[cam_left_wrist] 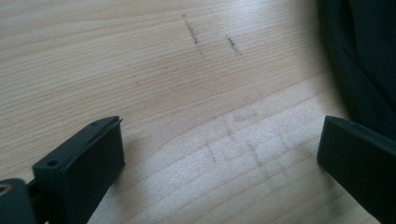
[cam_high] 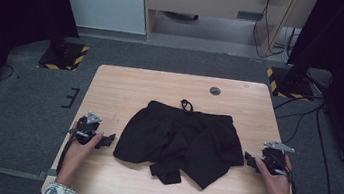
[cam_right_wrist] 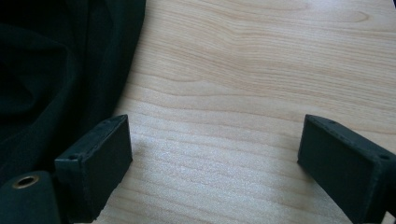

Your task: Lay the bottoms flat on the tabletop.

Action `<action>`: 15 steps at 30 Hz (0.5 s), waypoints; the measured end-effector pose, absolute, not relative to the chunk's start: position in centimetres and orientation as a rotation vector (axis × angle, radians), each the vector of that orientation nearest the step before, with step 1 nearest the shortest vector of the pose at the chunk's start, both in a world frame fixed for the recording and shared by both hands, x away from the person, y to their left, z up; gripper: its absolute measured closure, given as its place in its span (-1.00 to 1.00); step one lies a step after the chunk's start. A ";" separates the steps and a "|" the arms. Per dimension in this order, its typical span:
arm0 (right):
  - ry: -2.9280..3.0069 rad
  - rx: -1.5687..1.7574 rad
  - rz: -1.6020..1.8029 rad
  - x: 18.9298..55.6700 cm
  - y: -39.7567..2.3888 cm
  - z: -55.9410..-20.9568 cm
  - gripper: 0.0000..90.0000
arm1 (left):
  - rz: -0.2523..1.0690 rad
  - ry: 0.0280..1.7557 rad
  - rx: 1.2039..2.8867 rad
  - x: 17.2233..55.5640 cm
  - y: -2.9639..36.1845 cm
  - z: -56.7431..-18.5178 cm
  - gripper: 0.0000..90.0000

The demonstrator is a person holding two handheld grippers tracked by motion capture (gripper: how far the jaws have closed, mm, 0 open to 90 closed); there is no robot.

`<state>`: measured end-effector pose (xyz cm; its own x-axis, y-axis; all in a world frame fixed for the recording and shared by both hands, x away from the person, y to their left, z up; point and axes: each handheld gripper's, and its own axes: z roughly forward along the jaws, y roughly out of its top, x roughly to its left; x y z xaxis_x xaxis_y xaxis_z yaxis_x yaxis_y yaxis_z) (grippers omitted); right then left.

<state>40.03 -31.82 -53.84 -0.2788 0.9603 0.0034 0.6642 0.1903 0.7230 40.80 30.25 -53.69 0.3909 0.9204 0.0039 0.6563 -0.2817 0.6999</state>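
Observation:
A pair of black shorts lies crumpled in the middle of the wooden table, waistband toward the far side with a drawstring loop poking out. My left gripper rests on the table just left of the shorts, open, with bare wood between its jaws; the shorts' edge shows beyond its right jaw. At the shorts' right side my right gripper also stands open on bare wood, the black fabric lying beside its left jaw.
A small round grey cap sits near the table's far edge. Black stands with yellow-striped bases flank the table on a grey carpet, and cables trail on the right.

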 end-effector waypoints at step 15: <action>1.996 1.496 0.924 39.6 -31.7 -53.6 -0.43 | 0.561 1.315 1.925 40.0 30.5 -52.3 -0.76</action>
